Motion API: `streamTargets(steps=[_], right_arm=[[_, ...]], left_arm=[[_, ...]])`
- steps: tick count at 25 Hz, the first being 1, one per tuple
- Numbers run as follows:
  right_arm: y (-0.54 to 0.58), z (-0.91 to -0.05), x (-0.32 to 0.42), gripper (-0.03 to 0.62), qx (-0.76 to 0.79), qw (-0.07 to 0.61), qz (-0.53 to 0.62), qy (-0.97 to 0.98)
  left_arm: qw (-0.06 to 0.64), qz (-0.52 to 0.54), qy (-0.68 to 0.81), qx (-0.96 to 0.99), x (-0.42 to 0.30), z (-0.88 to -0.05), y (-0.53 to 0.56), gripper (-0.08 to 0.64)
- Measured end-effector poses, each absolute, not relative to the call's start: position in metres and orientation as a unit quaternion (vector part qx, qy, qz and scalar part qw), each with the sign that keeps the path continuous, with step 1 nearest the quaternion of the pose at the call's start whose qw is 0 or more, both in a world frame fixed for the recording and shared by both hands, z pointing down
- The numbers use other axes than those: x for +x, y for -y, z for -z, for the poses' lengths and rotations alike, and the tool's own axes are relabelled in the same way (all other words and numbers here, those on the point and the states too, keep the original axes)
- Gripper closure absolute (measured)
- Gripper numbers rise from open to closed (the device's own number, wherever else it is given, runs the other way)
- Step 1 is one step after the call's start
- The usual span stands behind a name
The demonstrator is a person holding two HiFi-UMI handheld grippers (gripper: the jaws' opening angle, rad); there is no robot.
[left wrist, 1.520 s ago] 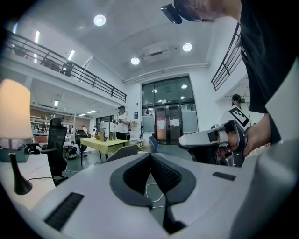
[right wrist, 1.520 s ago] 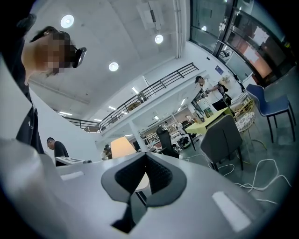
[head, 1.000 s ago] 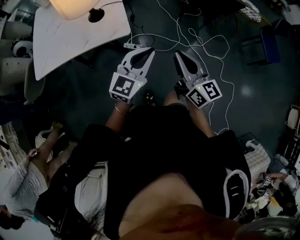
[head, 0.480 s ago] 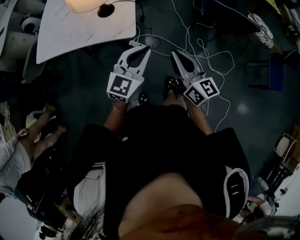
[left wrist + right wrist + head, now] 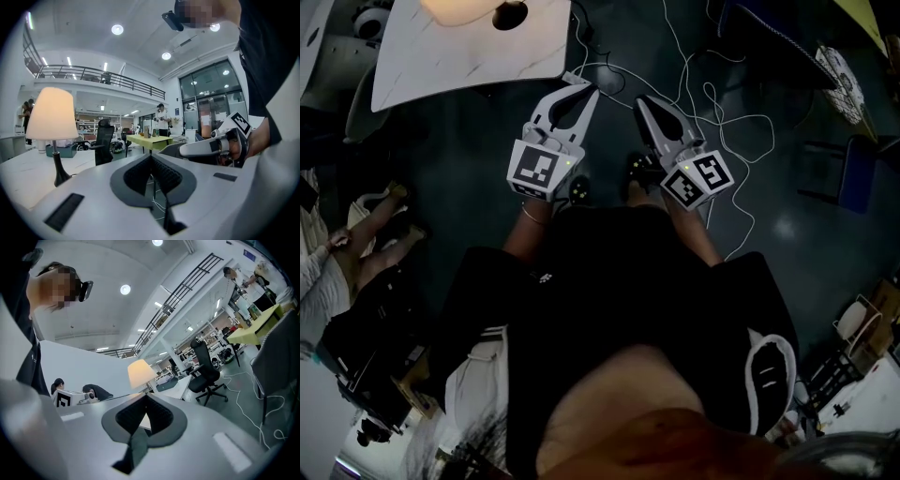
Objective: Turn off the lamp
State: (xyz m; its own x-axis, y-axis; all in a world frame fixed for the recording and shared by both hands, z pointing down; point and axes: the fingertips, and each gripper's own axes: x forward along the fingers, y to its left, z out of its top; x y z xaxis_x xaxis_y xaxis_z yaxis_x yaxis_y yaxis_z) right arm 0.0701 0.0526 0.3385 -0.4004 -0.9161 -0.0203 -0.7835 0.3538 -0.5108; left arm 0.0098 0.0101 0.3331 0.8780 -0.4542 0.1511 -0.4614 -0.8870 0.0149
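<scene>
The lamp (image 5: 469, 9) stands lit on a white table (image 5: 459, 61) at the top left of the head view, its black base (image 5: 509, 14) near the table's near corner. My left gripper (image 5: 584, 86) is shut and empty, its tips just off that corner. My right gripper (image 5: 641, 100) hangs beside it over the floor, shut and empty too. In the left gripper view the glowing shade (image 5: 52, 115) and black stem (image 5: 59, 171) rise at the left, beyond the closed jaws. The right gripper view has the shade (image 5: 140, 372) straight ahead above its jaws.
White cables (image 5: 712, 89) sprawl over the dark floor ahead of the right gripper. A person (image 5: 347, 272) sits at the left. A black office chair (image 5: 104, 140) and a yellow-green table (image 5: 145, 139) stand farther off. Another chair (image 5: 206, 373) stands right of the lamp table.
Both grippers have drifted toward the table's corner, and the lamp and table now lie nearer to the left gripper's tips. Both sets of jaws stayed closed.
</scene>
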Motion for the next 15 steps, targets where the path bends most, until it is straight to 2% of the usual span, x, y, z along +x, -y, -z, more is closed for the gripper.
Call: streamTargets(steps=[5, 10, 15], right_arm=[[-0.036, -0.337, 0.091, 0.592, -0.500, 0.152, 0.214, -0.825], [-0.024, -0.335, 0.109, 0.592, -0.473, 0.146, 0.214, -0.842], [-0.023, -0.338, 0.118, 0.592, -0.447, 0.139, 0.219, -0.856]], left_arm=[[0.015, -0.071, 0.261, 0.963, 0.025, -0.332, -0.001, 0.553], [0.036, -0.068, 0.289, 0.954, 0.043, -0.332, 0.003, 0.554], [0.016, -0.077, 0.311, 0.947, 0.054, -0.333, -0.002, 0.554]])
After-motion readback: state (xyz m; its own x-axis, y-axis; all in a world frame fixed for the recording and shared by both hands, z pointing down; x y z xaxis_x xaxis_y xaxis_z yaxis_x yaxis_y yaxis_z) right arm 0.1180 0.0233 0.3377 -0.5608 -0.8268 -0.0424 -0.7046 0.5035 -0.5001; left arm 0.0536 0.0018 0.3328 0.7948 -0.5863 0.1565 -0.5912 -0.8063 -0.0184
